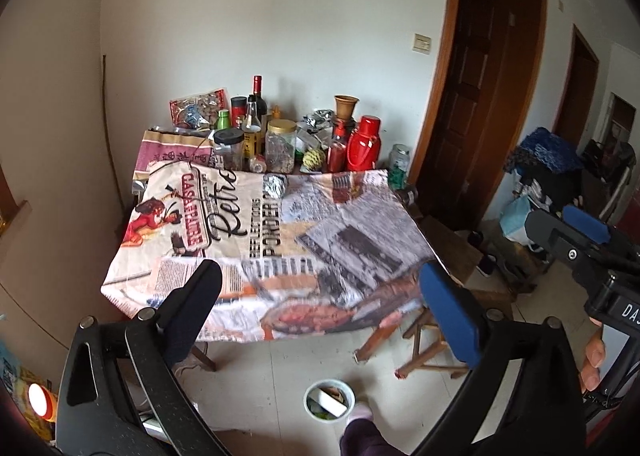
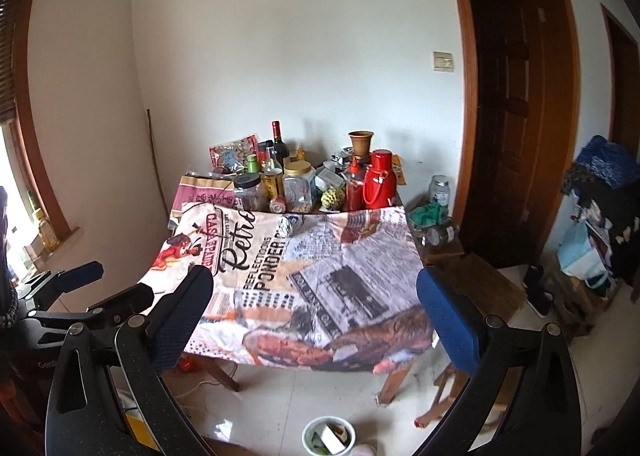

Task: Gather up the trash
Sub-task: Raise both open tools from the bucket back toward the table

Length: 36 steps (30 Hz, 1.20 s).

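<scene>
Both grippers stood wide open and held nothing: the left gripper (image 1: pixel 320 284) and the right gripper (image 2: pixel 316 296) filled the lower part of their own views, above the near edge of the table's printed cloth (image 1: pixel 280 224). The trash bin (image 1: pixel 329 400), a small white tub already holding scraps, sat on the floor at bottom centre. A crumpled foil ball (image 1: pixel 275 186) lay on the cloth at mid-frame, just before the crowded jars and the red thermos (image 1: pixel 364 144). Reaching for the foil risked brushing those bottles over; it could also snag the cloth and drag everything toward the edge.
</scene>
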### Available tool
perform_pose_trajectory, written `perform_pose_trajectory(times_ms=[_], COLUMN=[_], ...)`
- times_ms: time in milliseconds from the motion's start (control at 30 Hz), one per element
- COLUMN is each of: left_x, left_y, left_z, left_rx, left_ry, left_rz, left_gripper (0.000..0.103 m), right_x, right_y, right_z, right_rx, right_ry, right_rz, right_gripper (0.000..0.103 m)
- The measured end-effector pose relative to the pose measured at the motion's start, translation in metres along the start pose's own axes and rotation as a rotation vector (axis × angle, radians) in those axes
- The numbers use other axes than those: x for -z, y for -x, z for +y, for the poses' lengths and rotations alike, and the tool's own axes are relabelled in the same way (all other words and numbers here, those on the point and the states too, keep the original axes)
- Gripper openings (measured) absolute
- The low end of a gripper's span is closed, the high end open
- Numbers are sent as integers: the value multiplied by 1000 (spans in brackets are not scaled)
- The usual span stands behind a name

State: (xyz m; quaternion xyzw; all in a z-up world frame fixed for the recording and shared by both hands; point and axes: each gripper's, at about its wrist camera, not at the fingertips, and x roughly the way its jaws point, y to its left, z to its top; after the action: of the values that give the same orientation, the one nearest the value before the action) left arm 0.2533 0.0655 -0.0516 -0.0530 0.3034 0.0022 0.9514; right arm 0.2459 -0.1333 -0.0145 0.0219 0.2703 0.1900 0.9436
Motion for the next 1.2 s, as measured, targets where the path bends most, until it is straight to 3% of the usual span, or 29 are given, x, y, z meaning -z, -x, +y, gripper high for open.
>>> perform_pose_trajectory(times_ms=[433,667,833,967,1067,1200], left_x=[-90,-113,-125,-139,-152,-164], left_y=[-104,-149,-186,-226,-261,-314], left_z=[-30,-26,-2,28,50,75], left_rx=[-75,-118,-138,-112,-92,-131], left_ry=[84,99,118,114,78,-25], left_rz=[-29,-6,34,71,100,142], left_gripper=[100,100,100,100,100,100], right_x=[-71,-89,-97,-104,-111,-118], right_y=[-79,-131,-176,-213,-246,-291], right_z=[-59,-72,-63,-45,-32,-21], right_rx=[-82,-120,-135,-96,-56,-46], right_ry=[78,88,78,85,55,-6], right_rz=[3,51,106,123,146,194], right_gripper=[101,101,101,101,101,101])
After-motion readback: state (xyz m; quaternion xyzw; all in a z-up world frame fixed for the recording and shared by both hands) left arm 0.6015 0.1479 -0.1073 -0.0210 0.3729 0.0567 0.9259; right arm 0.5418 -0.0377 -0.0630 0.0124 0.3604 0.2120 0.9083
